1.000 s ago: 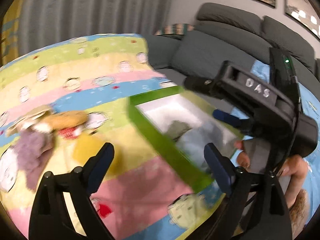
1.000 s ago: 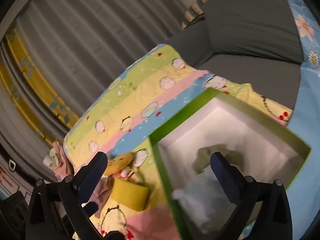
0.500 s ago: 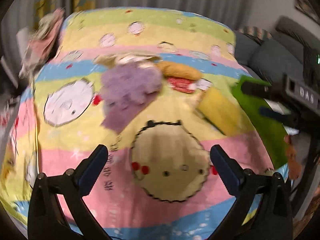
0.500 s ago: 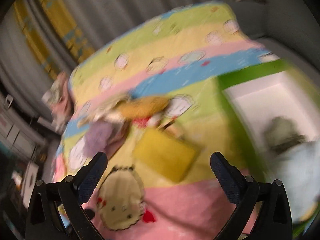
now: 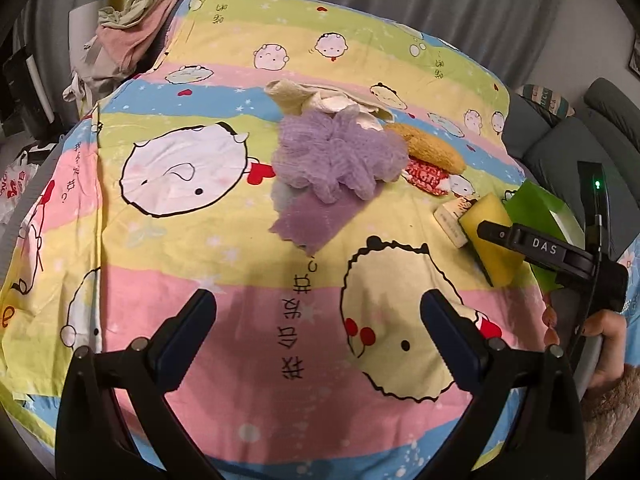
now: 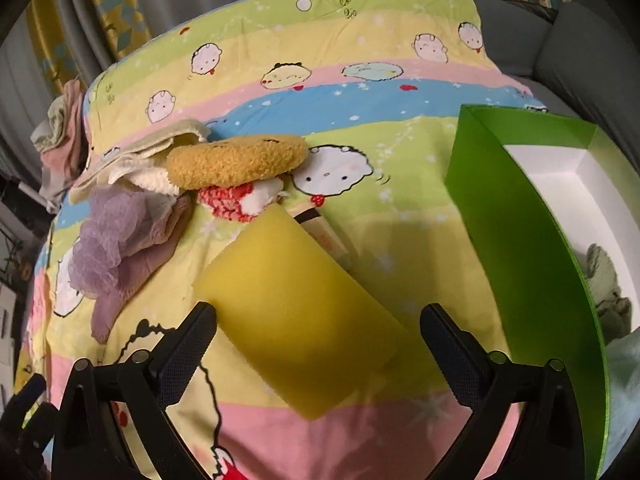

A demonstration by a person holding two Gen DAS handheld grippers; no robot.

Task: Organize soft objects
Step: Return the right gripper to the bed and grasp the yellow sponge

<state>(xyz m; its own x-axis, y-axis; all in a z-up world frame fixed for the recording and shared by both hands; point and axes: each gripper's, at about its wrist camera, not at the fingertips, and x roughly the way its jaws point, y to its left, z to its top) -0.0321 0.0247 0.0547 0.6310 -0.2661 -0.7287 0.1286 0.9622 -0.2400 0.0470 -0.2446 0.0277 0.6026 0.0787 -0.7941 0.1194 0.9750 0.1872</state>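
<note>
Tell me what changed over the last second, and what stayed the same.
Both grippers swung away from the green box toward the loose pile. The right gripper now hovers open over the yellow sponge; the left gripper faces the purple mesh pouf. Nothing was gripped or released. The sponge, pouf and tan plush lie where they were, and the box still holds its items.

Dim warm light, sharp, fisheye-warped edges

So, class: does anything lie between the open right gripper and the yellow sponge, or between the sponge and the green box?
Nothing visible does. The right gripper is open just above the yellow sponge. Only bare sheet separates the sponge from the green box, whose near wall must be cleared.
</note>
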